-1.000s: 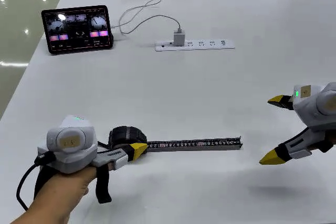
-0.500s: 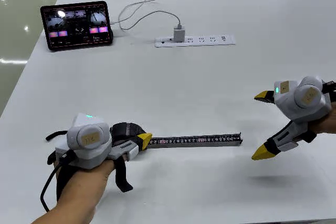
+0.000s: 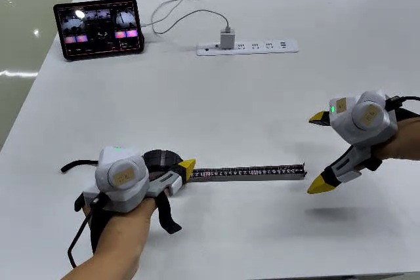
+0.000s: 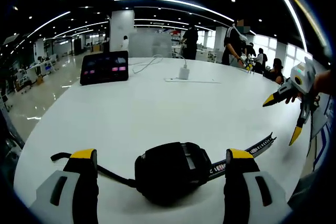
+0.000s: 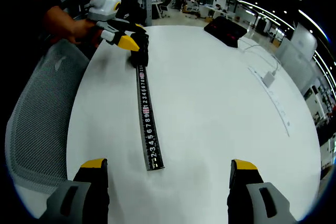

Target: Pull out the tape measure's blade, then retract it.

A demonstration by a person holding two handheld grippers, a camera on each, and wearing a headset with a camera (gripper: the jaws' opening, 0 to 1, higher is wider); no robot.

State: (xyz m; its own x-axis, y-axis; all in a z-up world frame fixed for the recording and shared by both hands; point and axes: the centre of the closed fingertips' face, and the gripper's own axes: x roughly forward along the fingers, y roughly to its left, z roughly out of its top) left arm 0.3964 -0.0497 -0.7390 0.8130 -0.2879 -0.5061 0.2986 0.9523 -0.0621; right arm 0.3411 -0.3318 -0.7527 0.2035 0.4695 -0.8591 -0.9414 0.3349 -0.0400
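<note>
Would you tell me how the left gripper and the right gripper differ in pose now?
The left gripper sits low at the table, its jaws astride the tape measure's case; the right gripper hovers above the table, jaws around nothing. The left gripper is at the root of the blade; the right gripper is past its free end, not touching. Both are open.

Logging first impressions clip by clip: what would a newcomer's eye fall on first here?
The tape measure's blade lies drawn out flat on the white table, from its black case between the open jaws of the left gripper toward the right gripper, poised open-jawed near the blade's tip. A lit tablet and a power strip sit at the table's far side.
</note>
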